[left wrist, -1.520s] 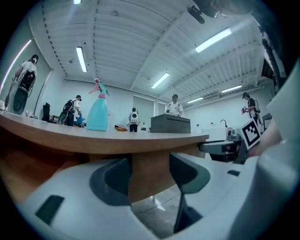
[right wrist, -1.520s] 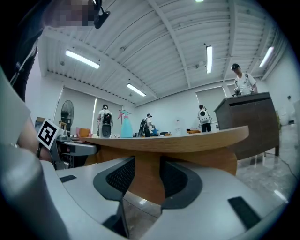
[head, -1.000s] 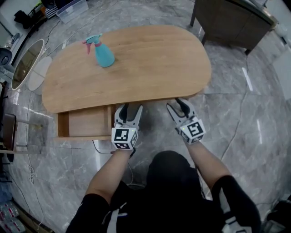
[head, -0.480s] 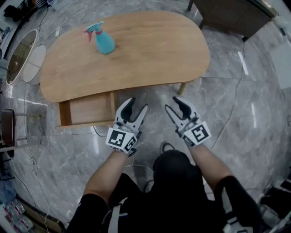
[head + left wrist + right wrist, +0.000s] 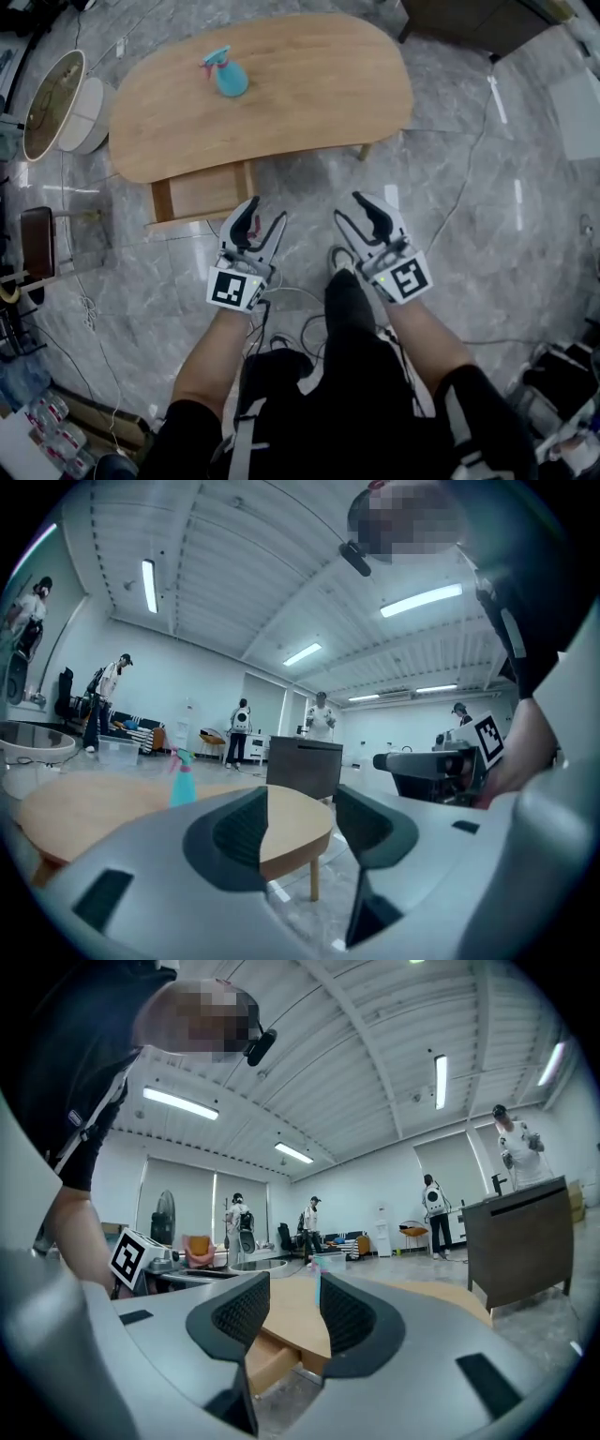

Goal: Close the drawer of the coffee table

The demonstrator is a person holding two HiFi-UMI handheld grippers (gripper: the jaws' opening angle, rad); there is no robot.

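Drawer open under coffee table, left tool and right tool empty — jaws apart, left's just narrowed.

The tabletop and drawer are finished in light wood grain, the spray bottle is coloured teal with a pink trigger, and the floor is patterned in veined grey marble.

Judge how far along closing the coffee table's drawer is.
Done: nothing; the drawer stands pulled out from the coffee table. In hand: nothing; left gripper and right gripper are open and empty, apart from it, the left's jaws having just closed a little. Remaining: push the drawer shut.
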